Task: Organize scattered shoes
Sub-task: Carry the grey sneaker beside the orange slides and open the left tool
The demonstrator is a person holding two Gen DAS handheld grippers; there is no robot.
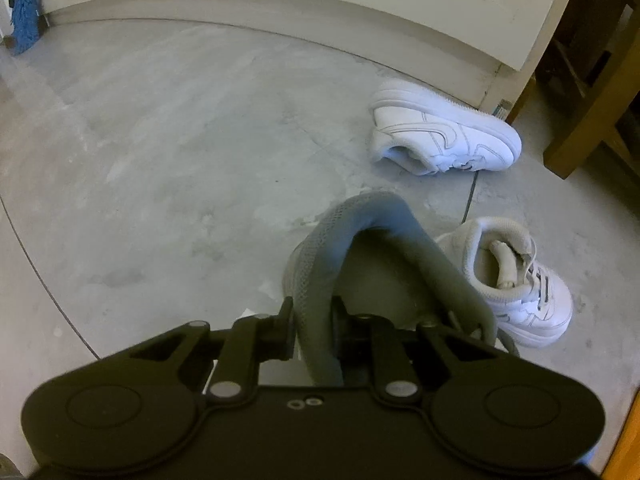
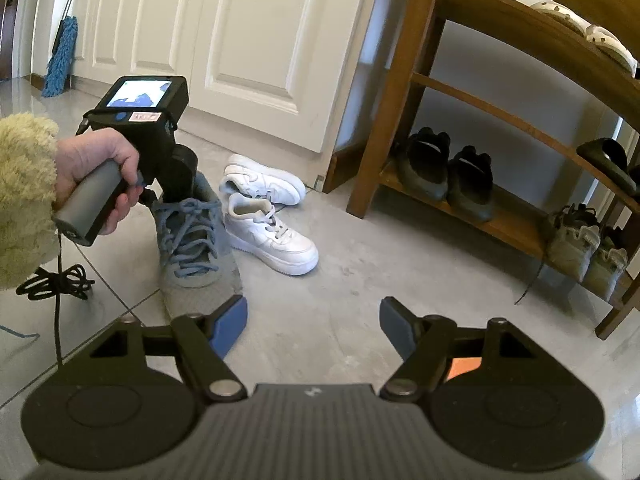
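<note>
My left gripper [image 1: 310, 324] is shut on the collar of a grey lace-up sneaker [image 1: 360, 248]. In the right wrist view that grey sneaker [image 2: 196, 256] hangs toe-down from the left gripper [image 2: 176, 184], its toe near the floor. Two white sneakers lie on the floor beyond it: one upright [image 2: 272, 236], also in the left wrist view [image 1: 516, 280], and one on its side [image 2: 264, 180] by the door, also in the left wrist view [image 1: 444, 132]. My right gripper [image 2: 312, 324] is open and empty, low over the floor.
A wooden shoe rack [image 2: 472, 92] stands at the right with black clogs [image 2: 444, 172] and grey sneakers [image 2: 580, 244] on its bottom shelf. White doors [image 2: 240, 40] run along the back. A blue mop [image 2: 60, 56] leans at far left. A black cable [image 2: 56, 280] lies on the floor.
</note>
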